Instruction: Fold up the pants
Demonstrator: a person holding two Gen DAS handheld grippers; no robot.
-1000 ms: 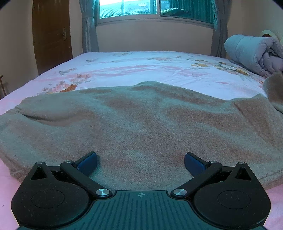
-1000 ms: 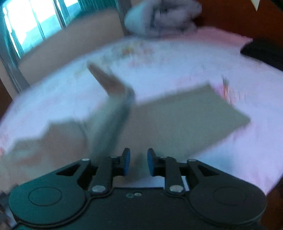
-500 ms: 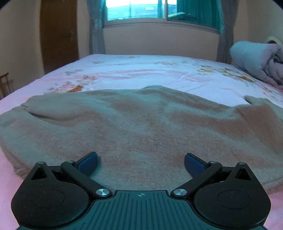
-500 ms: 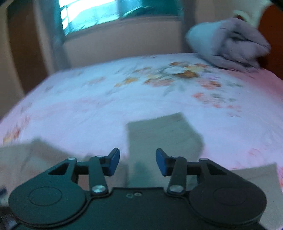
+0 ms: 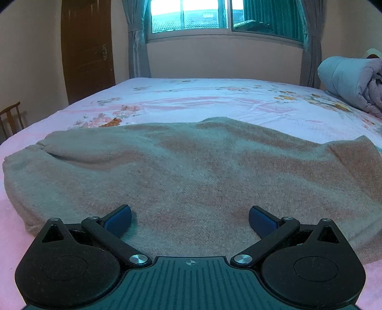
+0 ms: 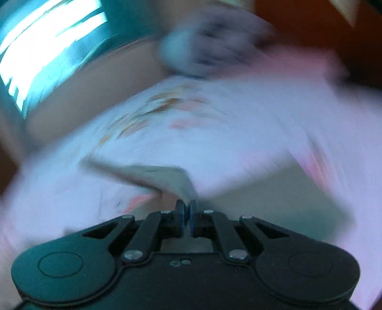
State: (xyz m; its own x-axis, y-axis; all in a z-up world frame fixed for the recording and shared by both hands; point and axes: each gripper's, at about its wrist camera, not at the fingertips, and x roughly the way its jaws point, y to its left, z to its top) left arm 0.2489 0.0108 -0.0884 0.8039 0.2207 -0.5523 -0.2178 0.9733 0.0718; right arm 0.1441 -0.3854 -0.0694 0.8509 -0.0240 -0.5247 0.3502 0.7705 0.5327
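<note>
The pants [image 5: 191, 171], of a thick grey-beige fabric, lie spread across the near part of a wide bed [image 5: 214, 100], and they cover most of the lower half of the left wrist view. The bed has a pale pink sheet with a print of orange and pink flowers. The left tool [image 5: 190, 218] rests low over the pants with its jaws wide apart, so it is released and grasps nothing; the fabric only passes under the two blue pads. Behind the bed there is a cream wall with a window [image 5: 224, 16], and grey curtains [image 5: 137, 38] hang at both sides of it. A dark brown wooden door [image 5: 87, 45] stands at the left, and near it, at the edge of the picture, a part of a wooden chair [image 5: 10, 116] is visible. At the far right of the bed a rolled grey-blue quilt [image 5: 351, 81] lies on the sheet. The right wrist view is strongly blurred. In it the right tool [image 6: 187, 215] is clenched: its jaws have just been closing, and now the pads are almost together on a thin edge of the pants [image 6: 167, 176], which rises from the tips as a narrow fold. More of the beige fabric lies flat on the sheet to the right of this tool.
</note>
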